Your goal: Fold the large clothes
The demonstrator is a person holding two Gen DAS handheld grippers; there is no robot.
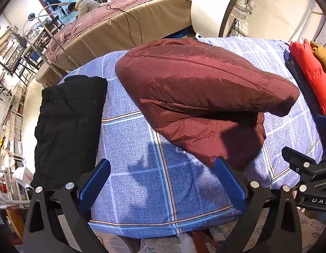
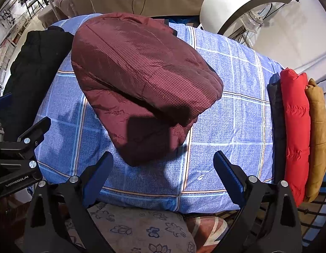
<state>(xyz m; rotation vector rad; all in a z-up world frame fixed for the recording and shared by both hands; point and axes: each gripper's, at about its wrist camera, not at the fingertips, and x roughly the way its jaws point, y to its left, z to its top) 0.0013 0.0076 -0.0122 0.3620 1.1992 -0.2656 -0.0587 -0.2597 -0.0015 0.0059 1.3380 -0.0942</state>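
At the centre of both frames we see the maroon jacket (image 1: 200,97) folded on the blue checked surface (image 1: 141,181). Our left claw (image 1: 163,185) and right claw (image 2: 163,181) hover released, gripping nothing, near its closest edge.

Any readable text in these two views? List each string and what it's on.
"David B": white curved machine housing; the small characters beneath are too small to read.
"GenRobot.AI": left gripper body, seen in the right wrist view.
"DAS", cut off: right gripper body, seen in the left wrist view.
Small print on the blue checked sheet: blurred.
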